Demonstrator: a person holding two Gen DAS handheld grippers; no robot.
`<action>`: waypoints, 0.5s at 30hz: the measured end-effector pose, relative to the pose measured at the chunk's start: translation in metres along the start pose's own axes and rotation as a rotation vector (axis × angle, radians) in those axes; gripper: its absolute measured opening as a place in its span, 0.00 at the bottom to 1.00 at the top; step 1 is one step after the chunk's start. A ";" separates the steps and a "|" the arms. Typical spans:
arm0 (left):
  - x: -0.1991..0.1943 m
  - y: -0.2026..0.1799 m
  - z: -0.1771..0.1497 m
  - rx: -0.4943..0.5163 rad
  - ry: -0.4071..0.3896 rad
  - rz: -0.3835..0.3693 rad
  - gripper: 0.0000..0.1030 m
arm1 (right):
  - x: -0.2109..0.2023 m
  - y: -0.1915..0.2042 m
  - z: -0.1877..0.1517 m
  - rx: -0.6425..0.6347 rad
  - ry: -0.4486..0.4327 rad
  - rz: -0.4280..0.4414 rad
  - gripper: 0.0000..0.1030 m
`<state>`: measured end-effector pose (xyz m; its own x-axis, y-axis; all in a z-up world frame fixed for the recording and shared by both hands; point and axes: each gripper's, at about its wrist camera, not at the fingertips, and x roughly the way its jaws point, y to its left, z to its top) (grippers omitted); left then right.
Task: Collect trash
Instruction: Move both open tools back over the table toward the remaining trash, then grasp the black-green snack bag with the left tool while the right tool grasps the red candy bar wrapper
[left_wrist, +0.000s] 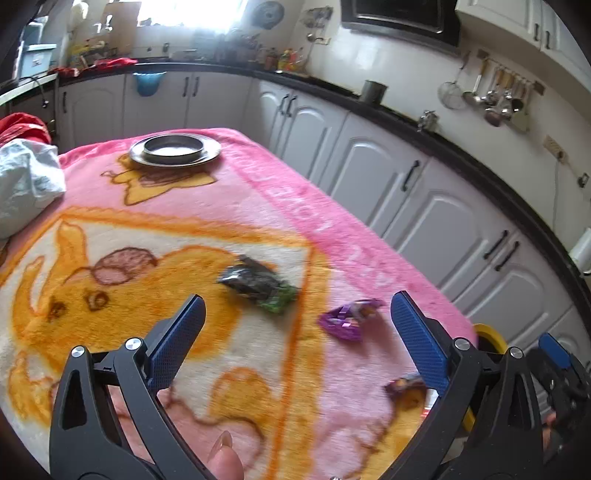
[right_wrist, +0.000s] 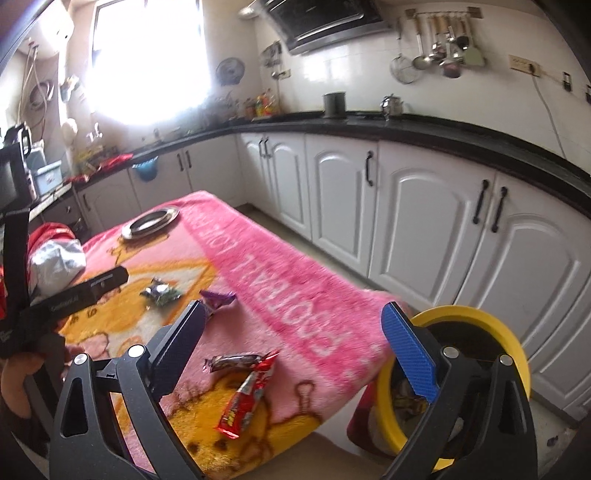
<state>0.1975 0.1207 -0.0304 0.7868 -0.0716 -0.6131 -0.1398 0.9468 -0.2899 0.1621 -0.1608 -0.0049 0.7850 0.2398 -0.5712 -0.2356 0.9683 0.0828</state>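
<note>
Several wrappers lie on a pink and orange blanket over the table. A dark green wrapper and a purple wrapper lie just ahead of my open, empty left gripper. A brown wrapper lies by its right finger. In the right wrist view, the brown wrapper and a red wrapper lie between the fingers of my open, empty right gripper. The green wrapper and purple wrapper lie farther off. A yellow-rimmed bin stands beside the table's right edge.
A metal plate sits at the table's far end. A white plastic bag and red cloth lie at the left. White cabinets under a black counter line the right. The left gripper's body shows at the left.
</note>
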 end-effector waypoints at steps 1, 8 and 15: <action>0.002 0.003 0.000 -0.005 0.004 0.002 0.90 | 0.005 0.004 -0.002 -0.009 0.013 0.008 0.90; 0.025 0.033 0.005 -0.062 0.038 0.038 0.90 | 0.035 0.036 -0.015 -0.066 0.108 0.078 0.86; 0.051 0.049 0.008 -0.104 0.075 0.058 0.80 | 0.068 0.064 -0.032 -0.182 0.242 0.125 0.70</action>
<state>0.2355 0.1661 -0.0699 0.7293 -0.0447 -0.6827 -0.2482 0.9127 -0.3248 0.1818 -0.0851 -0.0647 0.5896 0.3109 -0.7455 -0.4371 0.8989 0.0292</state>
